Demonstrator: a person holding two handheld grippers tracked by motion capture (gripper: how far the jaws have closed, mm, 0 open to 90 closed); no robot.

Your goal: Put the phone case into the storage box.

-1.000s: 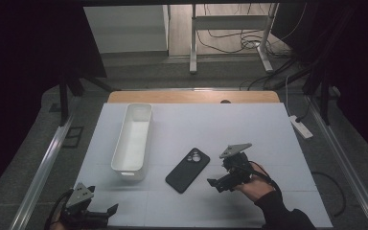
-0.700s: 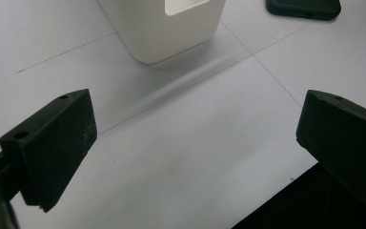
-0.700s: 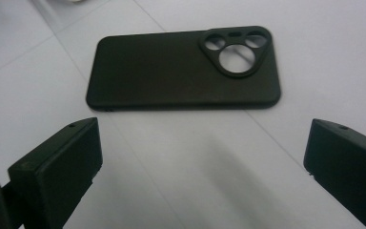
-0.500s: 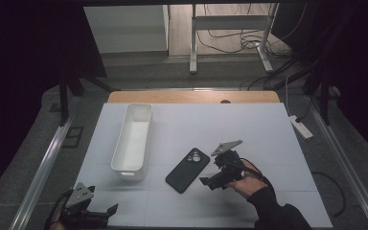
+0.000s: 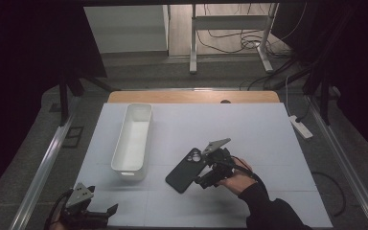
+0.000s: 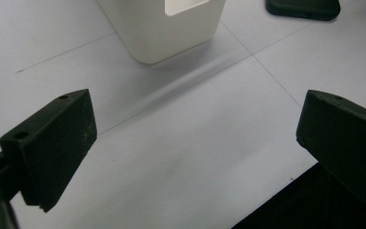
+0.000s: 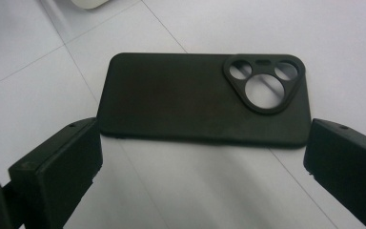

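Right gripper view: the right gripper (image 7: 202, 157) is straddling the black phone case (image 7: 205, 102) at 12 o'clock, jaws spread wide, seemingly for a grasp.

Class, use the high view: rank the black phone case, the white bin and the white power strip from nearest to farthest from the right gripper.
From the right gripper:
1. Black phone case, just to its left.
2. White bin, farther left.
3. White power strip, at the table's right edge.
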